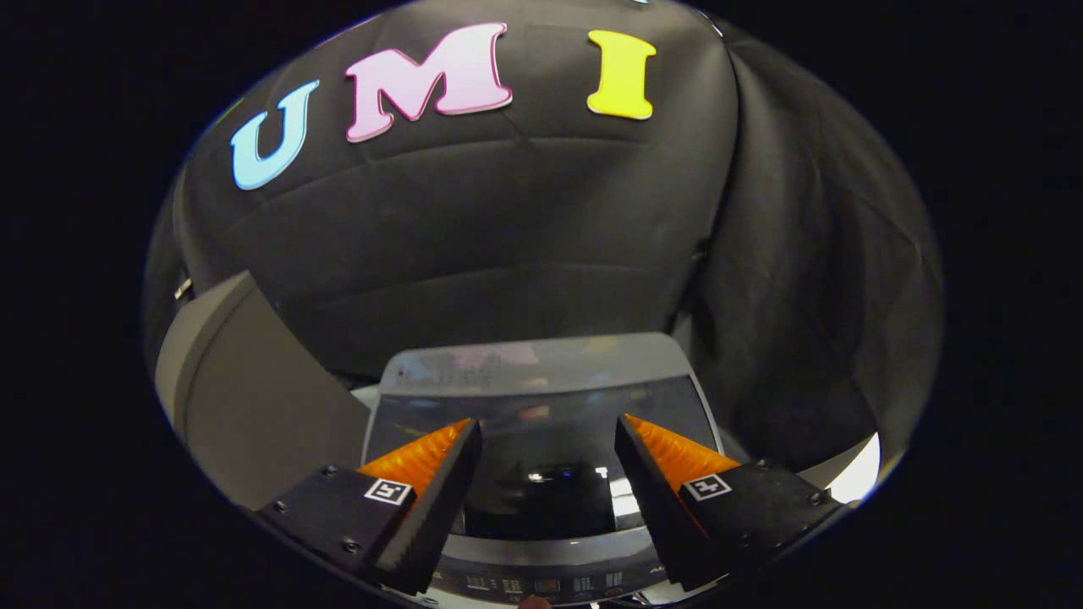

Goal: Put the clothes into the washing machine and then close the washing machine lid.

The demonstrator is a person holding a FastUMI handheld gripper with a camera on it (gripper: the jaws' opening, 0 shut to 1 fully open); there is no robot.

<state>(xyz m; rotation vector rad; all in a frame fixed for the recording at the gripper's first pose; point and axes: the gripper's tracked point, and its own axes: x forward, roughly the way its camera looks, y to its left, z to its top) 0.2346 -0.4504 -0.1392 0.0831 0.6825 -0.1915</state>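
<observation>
**Hovering over the closed washer**

Looking along your tool (548, 440), you see its fingers spread wide and gripping nothing. Between and just beyond them lies the washing machine (541, 372), its dark glossy lid (541, 423) down flat and catching reflections. Its control panel (541, 582) sits under the fingers, nearest you. A grey box-like thing (245, 389) stands just beside the machine. Black cloth (508, 228) walls off the booth behind, hanging in folds.
</observation>
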